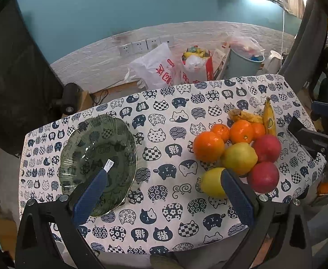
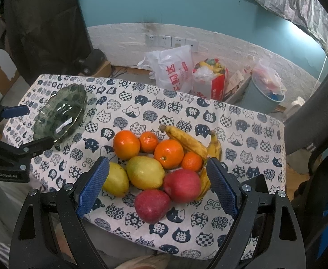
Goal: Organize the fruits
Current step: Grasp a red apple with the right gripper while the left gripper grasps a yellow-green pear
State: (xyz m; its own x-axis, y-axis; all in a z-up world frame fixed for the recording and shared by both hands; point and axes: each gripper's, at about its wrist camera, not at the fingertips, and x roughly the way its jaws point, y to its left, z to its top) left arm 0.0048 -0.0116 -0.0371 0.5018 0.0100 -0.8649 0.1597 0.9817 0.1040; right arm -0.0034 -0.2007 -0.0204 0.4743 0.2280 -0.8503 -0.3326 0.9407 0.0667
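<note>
Clearly nothing is held yet; the left claw (image 1: pixel 164 186) is spread wide and empty above the tabletop (image 1: pixel 164 231), between the green glass bowl (image 1: pixel 74 148) and the fruit pile, while the right claw (image 2: pixel 158 174) is likewise spread wide and empty over the near side of the pile. The fruit is gathered on the right part of the cat-print cloth, well apart from the bowl; two red apples (image 2: pixel 181 185), two yellow-green fruits (image 2: pixel 144 172), several oranges (image 2: pixel 126 144) and spotted bananas (image 2: pixel 186 140) are seen touching one another. The apples and oranges are judged firm, round and smooth, so a roll or a slip is to be expected; each is best taken across its widest middle, with a moderate squeeze. The bananas are judged soft and easily bruised; a hold across the mid-length is advised. The bowl is judged fragile and slick; fruit should be lowered into it, not dropped.
</note>
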